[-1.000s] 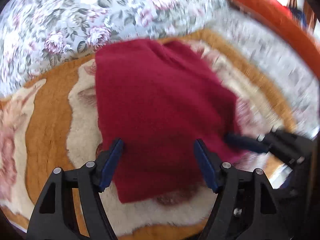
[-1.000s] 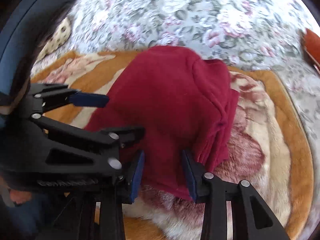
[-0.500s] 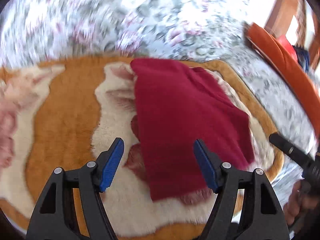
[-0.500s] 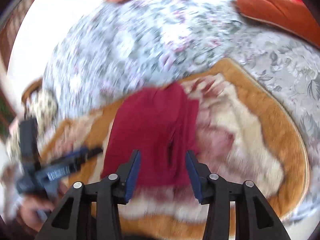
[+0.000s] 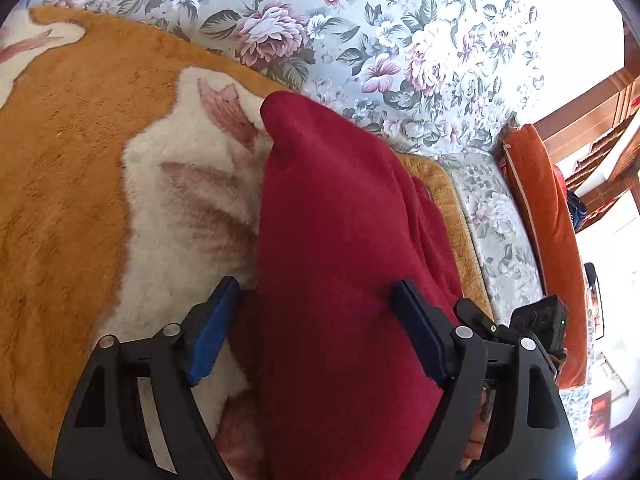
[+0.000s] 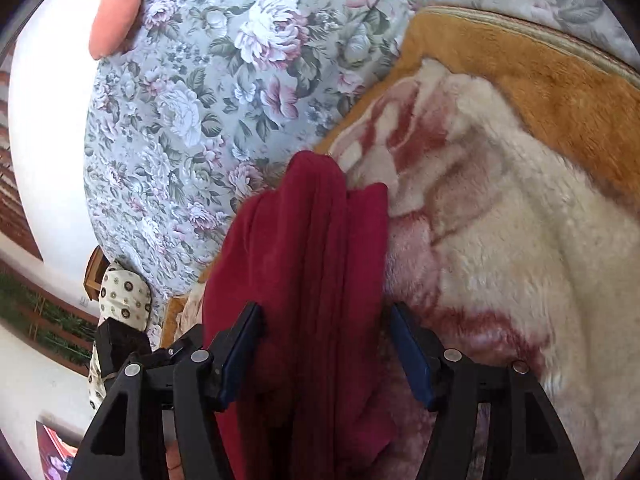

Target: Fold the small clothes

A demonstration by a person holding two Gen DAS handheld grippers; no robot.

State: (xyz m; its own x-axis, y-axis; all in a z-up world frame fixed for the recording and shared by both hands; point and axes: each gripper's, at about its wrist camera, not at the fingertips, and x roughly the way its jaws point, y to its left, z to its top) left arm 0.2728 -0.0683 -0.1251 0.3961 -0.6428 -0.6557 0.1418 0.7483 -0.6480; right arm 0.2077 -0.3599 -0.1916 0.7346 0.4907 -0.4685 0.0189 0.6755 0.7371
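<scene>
Where writing might show — plain red garment.

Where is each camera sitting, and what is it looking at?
Left wrist view: sits on the left claw, looking down along its blue-padded fingers at the red garment on the orange and cream blanket; its jaws are opening around the cloth. The other claw's body and a bit of a hand show at the lower right.
Right wrist view: sits on the right claw, looking down at the red garment from another side; its jaws are opening.
Shared: the garment, the blanket and the flowered sofa fabric.
</scene>
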